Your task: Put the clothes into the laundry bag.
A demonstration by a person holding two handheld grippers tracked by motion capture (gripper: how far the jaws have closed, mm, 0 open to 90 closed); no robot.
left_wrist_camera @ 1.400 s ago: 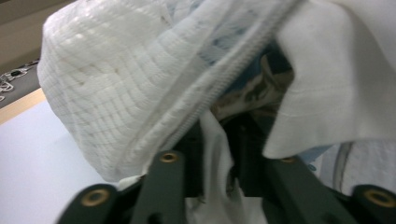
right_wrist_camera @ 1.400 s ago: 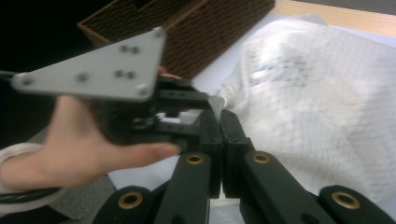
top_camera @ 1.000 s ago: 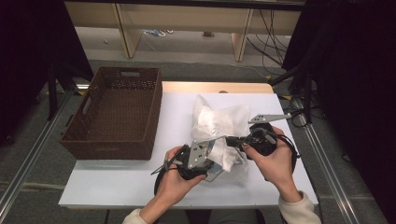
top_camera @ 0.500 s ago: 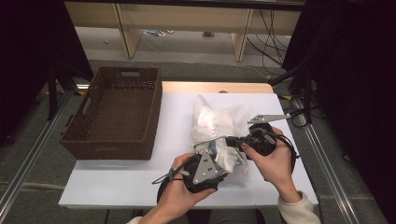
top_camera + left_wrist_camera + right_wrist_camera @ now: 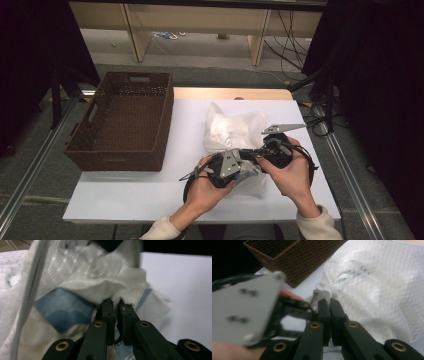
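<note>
The white mesh bag (image 5: 235, 137) is lying on the white table (image 5: 120, 195), directly ahead of both grippers. Its long axis is running away from the person, and the near end is sitting between the two hands.

The left gripper (image 5: 116, 305) is pinching a fold of white cloth (image 5: 105, 288) at that near end. Its jaws are nearly closed, with the fabric bunching just above the tips. A blue-edged layer (image 5: 63, 308) is showing just left of the jaws, and the bag's zipper (image 5: 27, 302) is running up the far left of the left gripper view.

The right gripper (image 5: 329, 305) is clenching the small zipper pull (image 5: 315, 296) at the bag's corner. Its jaws are pressed close together, and the bulk of the mesh is lying ahead and to the right of the tips. In the right gripper view, the left gripper's grey plate (image 5: 244, 310) is sitting just to the left.

In the high view the left gripper (image 5: 239, 165) and the right gripper (image 5: 260, 152) are facing each other, tips almost touching, over the same near end. Judged from this, the coming move is turning on separation: the right gripper is likely drawing the pull along the zipper line while the left is anchoring the cloth. The brown wicker basket (image 5: 122, 122) is standing well to the left of both grippers.
</note>
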